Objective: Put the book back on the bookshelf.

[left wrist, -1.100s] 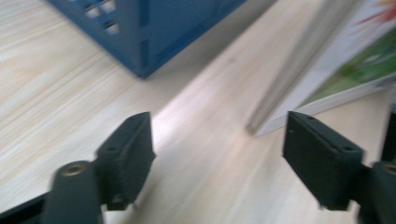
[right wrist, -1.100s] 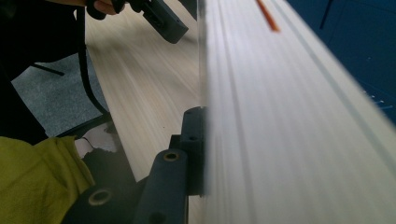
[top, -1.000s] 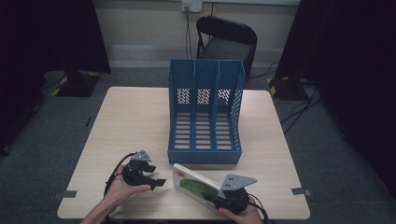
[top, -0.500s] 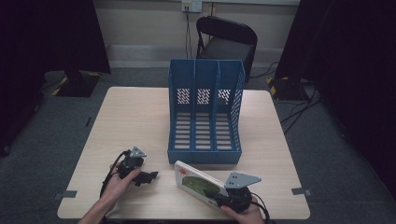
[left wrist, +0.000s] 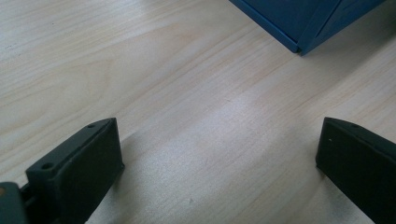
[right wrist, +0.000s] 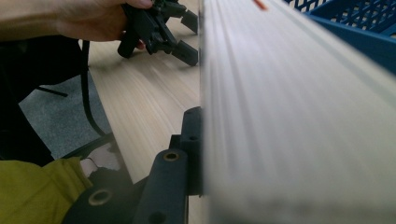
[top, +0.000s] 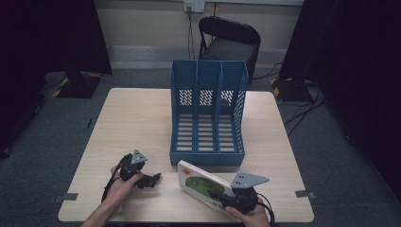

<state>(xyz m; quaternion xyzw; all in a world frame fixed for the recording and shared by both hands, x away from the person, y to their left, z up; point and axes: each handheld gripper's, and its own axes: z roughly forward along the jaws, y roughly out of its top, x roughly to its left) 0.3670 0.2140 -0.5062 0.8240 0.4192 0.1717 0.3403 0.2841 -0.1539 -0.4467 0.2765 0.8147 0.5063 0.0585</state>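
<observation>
A white book with a green cover (top: 201,182) lies tilted near the table's front edge, in front of the blue three-slot file rack (top: 208,118). My right gripper (top: 218,194) is shut on the book's near end. In the right gripper view its left jaw presses flat against the book's pale side (right wrist: 289,116). To the left of the book, my left gripper (top: 153,179) has just been opening its jaws. They stand wide apart over bare wood (left wrist: 219,158), with nothing between them. A corner of the rack (left wrist: 299,23) shows beyond.
The light wooden table (top: 137,123) has open room left of the rack. A black chair (top: 229,42) stands behind the table's far edge. Cables trail from both grippers toward the front edge. My left hand and its gripper (right wrist: 159,28) appear far off in the right gripper view.
The left gripper's jaws have spread wider and it has drawn slightly left, away from the book's end. The right gripper and book have barely moved.
</observation>
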